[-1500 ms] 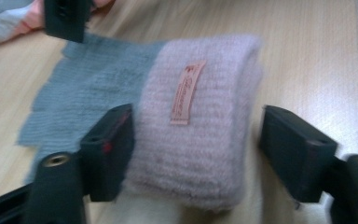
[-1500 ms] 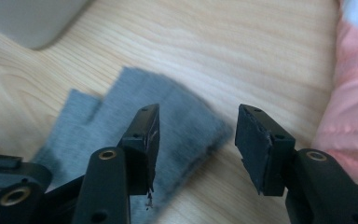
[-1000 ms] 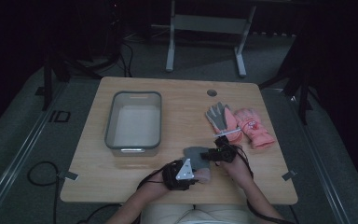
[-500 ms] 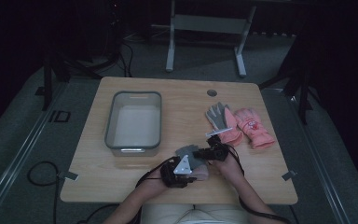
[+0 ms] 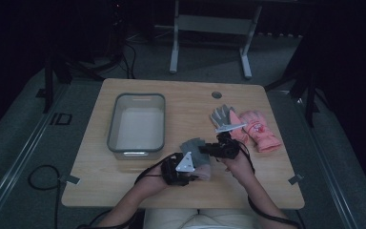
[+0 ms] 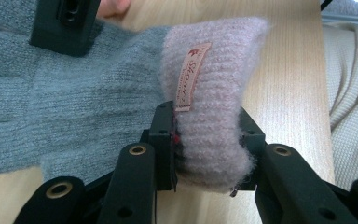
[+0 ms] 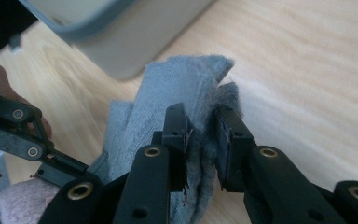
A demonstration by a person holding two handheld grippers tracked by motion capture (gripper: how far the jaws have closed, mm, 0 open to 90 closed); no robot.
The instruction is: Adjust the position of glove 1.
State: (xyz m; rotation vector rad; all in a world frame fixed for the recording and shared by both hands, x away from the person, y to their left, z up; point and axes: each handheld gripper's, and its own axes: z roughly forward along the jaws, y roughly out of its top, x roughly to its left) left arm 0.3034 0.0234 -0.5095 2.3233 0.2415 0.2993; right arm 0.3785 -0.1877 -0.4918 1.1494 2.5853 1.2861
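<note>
Dark floor and cables surrounded the wooden table (image 5: pixel 124 191), which carried everything in the scene. Near its front edge, about midway along, a grey knitted glove (image 6: pixel 74 98) was held between the two grippers, lifted a little off the wood as far as the dim high view let one judge. The left gripper (image 6: pixel 207 149) was clamped on the glove's pale pinkish cuff (image 6: pixel 214 93), its pads squeezing the ribbed knit just below a small sewn label (image 6: pixel 192 77). The right gripper (image 7: pixel 201 144) had just been closing and its pads pinched the glove's finger end, bunched grey fabric caught between them. Gripping cuff and fingertips at once kept the limp knit stretched between two points, so it could be carried flat rather than dangling from one end.

A grey plastic bin (image 5: pixel 116 119) stood empty toward the left rear of the table, just beyond the held glove, and seemed the likely destination. Near the right edge lay another grey glove (image 5: pixel 223 114) and a pink glove (image 5: pixel 259 131) side by side, touching, well apart from the bin, probably waiting their turn. A round cable hole (image 5: pixel 216 94) sat near the back edge.
</note>
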